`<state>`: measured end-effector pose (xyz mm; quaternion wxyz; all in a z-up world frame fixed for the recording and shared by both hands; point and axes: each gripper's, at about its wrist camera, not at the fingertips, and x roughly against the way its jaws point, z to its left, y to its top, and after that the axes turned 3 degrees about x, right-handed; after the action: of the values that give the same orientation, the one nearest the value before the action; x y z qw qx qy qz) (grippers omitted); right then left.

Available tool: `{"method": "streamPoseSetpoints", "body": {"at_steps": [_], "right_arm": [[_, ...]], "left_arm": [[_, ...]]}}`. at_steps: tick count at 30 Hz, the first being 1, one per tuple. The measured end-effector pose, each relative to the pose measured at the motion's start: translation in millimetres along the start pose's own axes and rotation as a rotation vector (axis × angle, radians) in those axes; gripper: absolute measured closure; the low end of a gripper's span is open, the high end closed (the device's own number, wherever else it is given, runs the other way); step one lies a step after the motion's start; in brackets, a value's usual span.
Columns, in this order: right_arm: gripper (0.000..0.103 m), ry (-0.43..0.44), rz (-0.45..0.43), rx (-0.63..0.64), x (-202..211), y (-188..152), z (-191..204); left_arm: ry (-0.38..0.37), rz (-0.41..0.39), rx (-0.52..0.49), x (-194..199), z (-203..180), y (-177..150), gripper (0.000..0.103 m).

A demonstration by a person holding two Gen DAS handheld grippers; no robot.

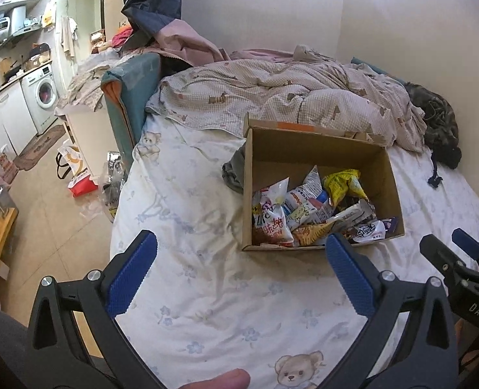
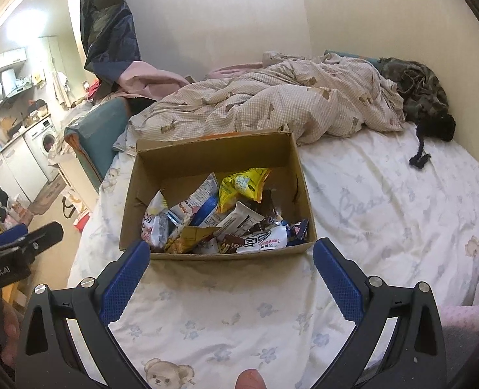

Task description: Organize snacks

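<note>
Snacks (image 2: 220, 220) in cardboard box (image 2: 207, 149), just beyond right gripper's (image 2: 231, 259) spread fingers (image 2: 335, 275).

The bed (image 1: 207, 291) was covered by a white sheet printed with pale blue flowers and teddy bears. An open cardboard box (image 1: 317, 149) sat directly on the sheet, toward two o'clock in the left wrist view and near twelve o'clock of centre in the right wrist view (image 2: 207, 152), holding a loose heap of snack packets (image 1: 310, 214). A grey cloth (image 1: 234, 171) lay against the box's nine o'clock side. A crumpled checked duvet with bear print (image 1: 271, 97) lay across the bed beyond the box, at twelve o'clock. A dark camouflage garment (image 1: 440, 123) lay at two o'clock, beside the wall, with a dark blue cord (image 1: 433, 175) trailing from it onto the sheet.
</note>
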<state>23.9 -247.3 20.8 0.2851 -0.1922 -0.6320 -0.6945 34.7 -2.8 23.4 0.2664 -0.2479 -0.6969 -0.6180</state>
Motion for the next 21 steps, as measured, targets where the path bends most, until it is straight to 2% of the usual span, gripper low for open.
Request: {"method": "streamPoseSetpoints", "body": {"at_steps": [21], "right_arm": [[0.0, -0.011, -0.015, -0.015, 2.0, 2.0, -4.3]], "left_arm": [[-0.003, 0.006, -0.023, -0.9, -5.3, -3.1, 0.0]]}}
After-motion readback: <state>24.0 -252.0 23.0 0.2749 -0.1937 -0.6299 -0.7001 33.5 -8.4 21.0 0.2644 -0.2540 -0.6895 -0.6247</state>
